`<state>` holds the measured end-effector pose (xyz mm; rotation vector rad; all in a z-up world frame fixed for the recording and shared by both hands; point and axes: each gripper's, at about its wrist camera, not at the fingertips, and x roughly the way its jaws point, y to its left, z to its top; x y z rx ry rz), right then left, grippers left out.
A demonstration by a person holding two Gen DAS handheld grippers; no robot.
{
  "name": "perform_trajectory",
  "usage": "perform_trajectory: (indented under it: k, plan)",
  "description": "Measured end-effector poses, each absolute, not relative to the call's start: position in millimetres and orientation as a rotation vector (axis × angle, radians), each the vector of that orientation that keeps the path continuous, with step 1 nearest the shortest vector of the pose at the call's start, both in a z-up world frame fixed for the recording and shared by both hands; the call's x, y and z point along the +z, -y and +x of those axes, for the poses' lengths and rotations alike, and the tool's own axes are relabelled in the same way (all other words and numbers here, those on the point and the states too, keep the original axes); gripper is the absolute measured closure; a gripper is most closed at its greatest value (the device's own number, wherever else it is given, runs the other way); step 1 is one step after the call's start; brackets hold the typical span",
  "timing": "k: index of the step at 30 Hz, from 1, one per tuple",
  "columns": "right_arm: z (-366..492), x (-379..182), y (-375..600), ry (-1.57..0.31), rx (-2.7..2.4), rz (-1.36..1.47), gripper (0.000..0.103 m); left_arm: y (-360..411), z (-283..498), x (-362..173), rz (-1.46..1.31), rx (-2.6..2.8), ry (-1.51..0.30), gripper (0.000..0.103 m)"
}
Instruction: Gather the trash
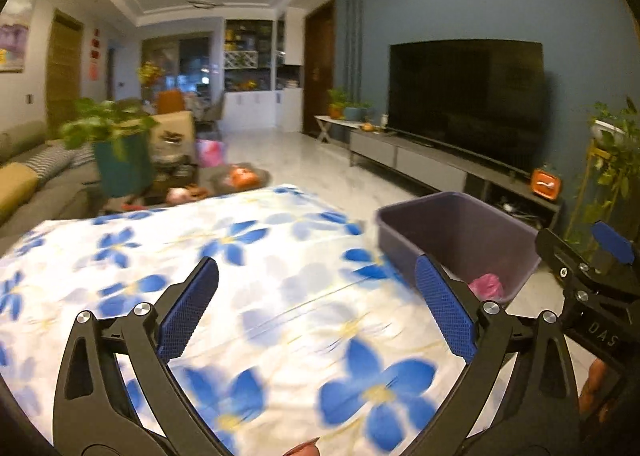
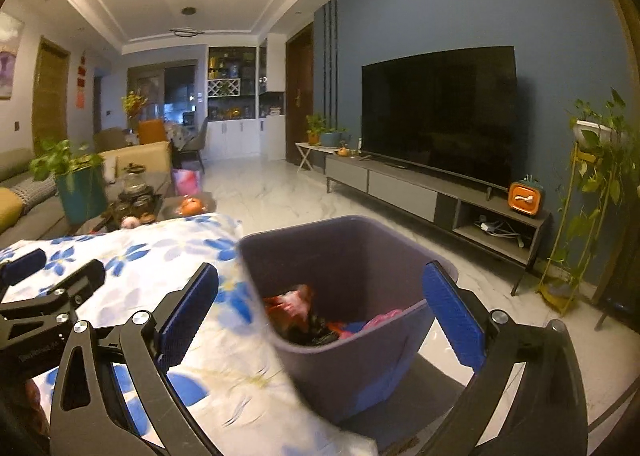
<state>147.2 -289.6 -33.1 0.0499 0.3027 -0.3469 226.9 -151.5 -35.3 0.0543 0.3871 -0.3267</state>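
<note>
Left gripper (image 1: 316,304): jaws stood wide open, nothing between them, above the flowered cloth (image 1: 256,296). Blue pads (image 1: 188,312) rough like a net, on black arms with shiny round bolts. Right gripper (image 2: 320,312): jaws wide open too, empty, one finger over the cloth and the other over the trash bin (image 2: 360,360).

Seen from the left wrist, the right gripper's black body at the right edge, with the letters "DAS" on it. Seen from the right wrist, small white writing on the left gripper's body, too blurry to read.

Trash bin: dark purple plastic, smooth, boxy with round corners, standing on the pale marble-look floor (image 2: 280,192) just beside the cloth's edge, mouth pointing up and tipped a little toward the camera. Inside at the bottom: crumpled trash (image 2: 304,308), red, pink, blue and black.

Cloth: white with big blue flowers, soft and flat.

Farther off: a big black TV (image 2: 440,112) on a blue wall, over a long grey cabinet (image 2: 400,184). Green plant in a teal pot (image 2: 80,192) near the sofa (image 2: 24,208).
</note>
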Motion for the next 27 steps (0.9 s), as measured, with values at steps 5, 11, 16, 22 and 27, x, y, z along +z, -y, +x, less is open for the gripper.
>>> perform_trajectory:
  k: [5, 11, 16, 22, 27]
  plan:
    - [125.4, -29.1, 263.5, -0.295, -0.326, 0.034, 0.005, 114.5, 188.2, -27.1, 0.052, -0.260, -0.368, 0.006]
    - [98.8, -28.0, 229.5, -0.301, -0.342, -0.011, 0.005, 80.9, 152.1, -25.8, 0.044, -0.222, -0.378, 0.006]
    - [71.5, -26.7, 207.6, -0.282, -0.334, -0.023, 0.005, 59.4, 126.7, -23.8, 0.029, -0.199, -0.369, 0.006]
    - [48.6, -26.2, 189.1, -0.281, -0.329, -0.033, 0.005, 43.2, 104.5, -21.9, 0.011, -0.186, -0.356, 0.006]
    - [34.7, -24.7, 179.1, -0.268, -0.320, -0.042, 0.005, 33.2, 89.3, -21.5, 0.002, -0.176, -0.351, 0.006]
